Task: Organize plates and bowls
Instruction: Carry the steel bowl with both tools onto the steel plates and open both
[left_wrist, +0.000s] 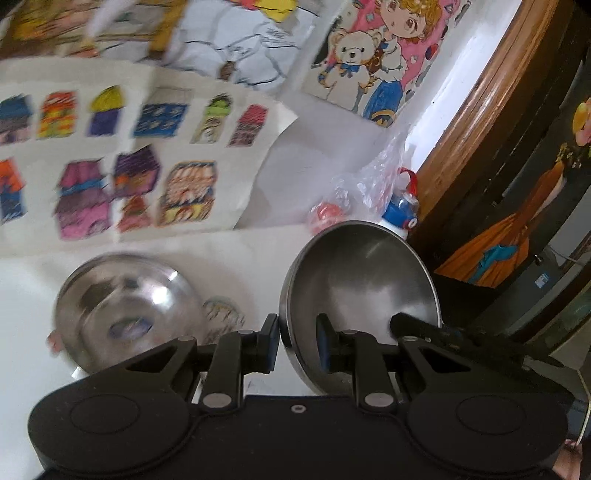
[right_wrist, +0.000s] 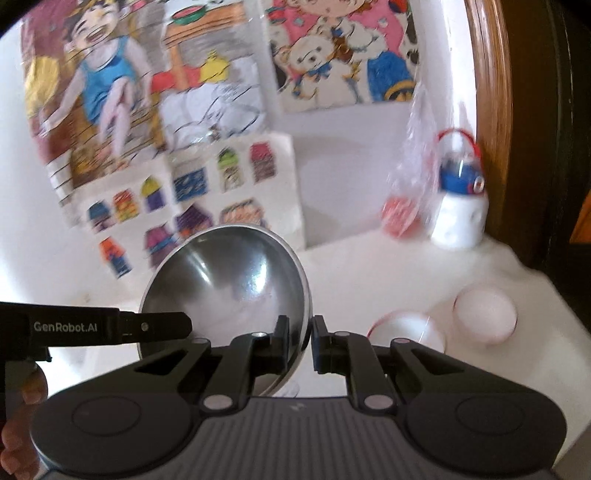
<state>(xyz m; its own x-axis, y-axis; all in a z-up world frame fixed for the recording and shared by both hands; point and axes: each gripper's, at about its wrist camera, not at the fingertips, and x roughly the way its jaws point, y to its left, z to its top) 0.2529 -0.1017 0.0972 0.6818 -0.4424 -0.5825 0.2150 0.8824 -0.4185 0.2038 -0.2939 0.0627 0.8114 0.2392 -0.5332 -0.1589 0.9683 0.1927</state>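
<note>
A steel bowl (left_wrist: 362, 291) is held tilted on edge above the white table, and both grippers pinch its rim. My left gripper (left_wrist: 297, 341) is shut on the near left rim. My right gripper (right_wrist: 299, 341) is shut on the opposite rim of the same bowl (right_wrist: 229, 280); its finger shows in the left wrist view (left_wrist: 417, 326). The left gripper's finger (right_wrist: 147, 326) reaches into the bowl in the right wrist view. A second steel bowl (left_wrist: 125, 310) sits on the table to the left. Two white bowls (right_wrist: 484, 314) (right_wrist: 410, 328) with red rims sit to the right.
Coloured drawings (left_wrist: 122, 162) hang on the wall behind the table. A white and blue bottle (right_wrist: 460, 206) and a clear plastic bag (right_wrist: 413, 173) with a red item stand at the back right. A brown wooden frame (left_wrist: 480, 107) borders the right side.
</note>
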